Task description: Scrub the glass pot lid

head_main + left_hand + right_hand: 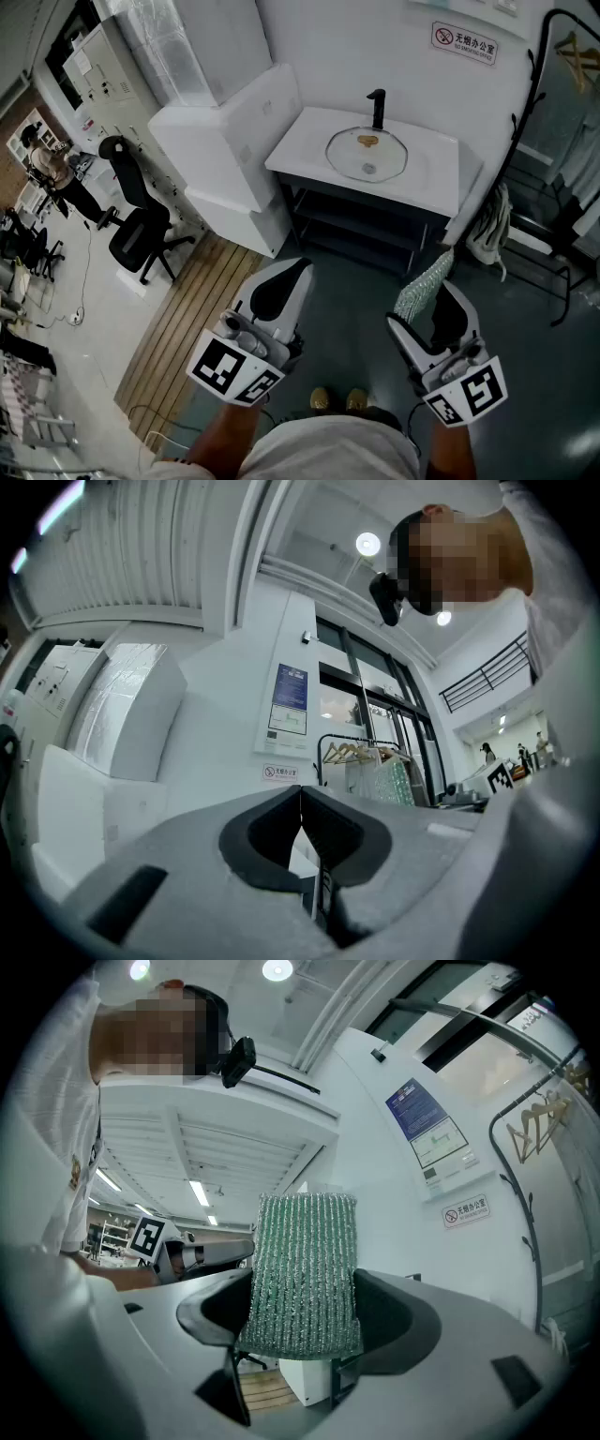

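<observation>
A white table (441,183) stands against the far wall, well ahead of the person. The round glass lid (367,153) lies flat on it, just in front of a black tap (377,108). Both tongs are held well short of the table. The left tongs (301,799) are pressed together, empty. The right tongs (302,1312) pinch a green pad (305,1260), which stands upright.

Head view down, others upward, sign (463,40) shared
</observation>
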